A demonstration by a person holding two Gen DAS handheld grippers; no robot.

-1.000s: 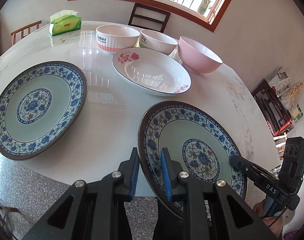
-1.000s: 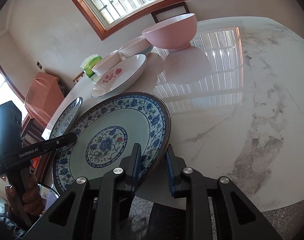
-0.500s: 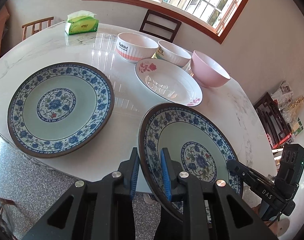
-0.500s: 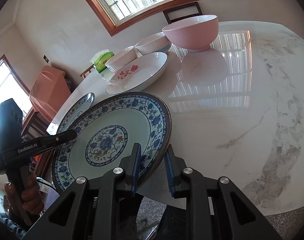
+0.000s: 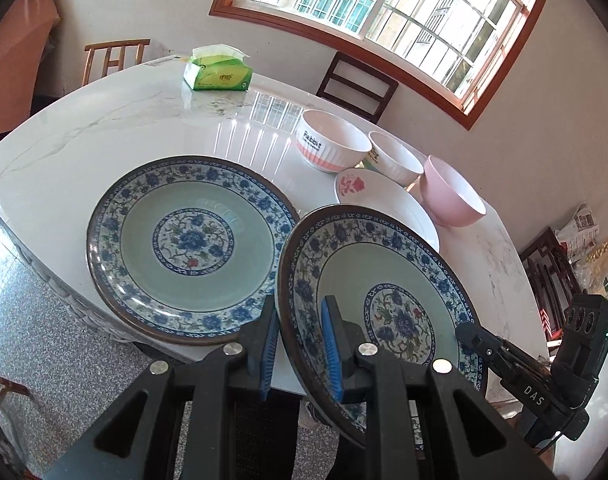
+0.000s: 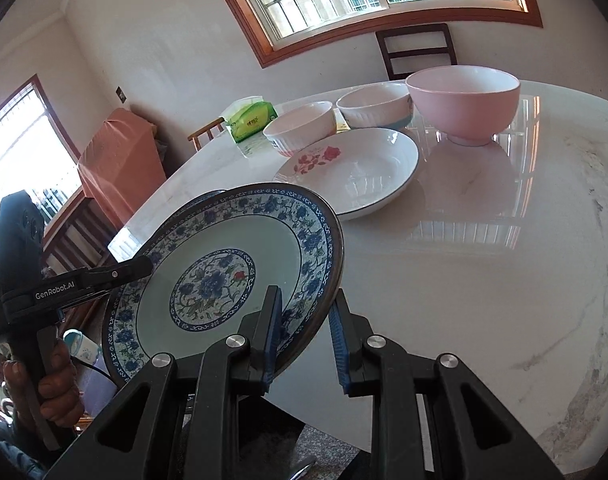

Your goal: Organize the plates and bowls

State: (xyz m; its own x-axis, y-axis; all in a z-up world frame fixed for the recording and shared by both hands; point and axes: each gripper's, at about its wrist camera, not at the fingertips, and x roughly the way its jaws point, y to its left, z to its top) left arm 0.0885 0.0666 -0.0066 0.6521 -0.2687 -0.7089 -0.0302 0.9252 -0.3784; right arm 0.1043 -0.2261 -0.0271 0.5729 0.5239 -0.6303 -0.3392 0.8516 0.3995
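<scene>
- The held blue-and-white plate (image 5: pixel 383 300) is now lifted off the worktop (image 5: pixel 124 128) and carried toward the second blue-and-white plate (image 5: pixel 188 248); a second ago it sat lower, well apart from that plate
- In the left wrist view the held rim now overlaps the resting plate's near edge, so stacking is judged the step in hand, not yet done
- Left gripper (image 5: pixel 300 344): fingers clamped narrow on the held plate's left rim
- Right gripper (image 6: pixel 305 334): fingers clamped narrow on the opposite rim
- Both grippers point down at a slant; the plate is tilted
- The rose plate (image 6: pixel 355 172), two white bowls (image 6: pixel 300 128) and pink bowl (image 6: pixel 463 100) stand untouched behind
</scene>
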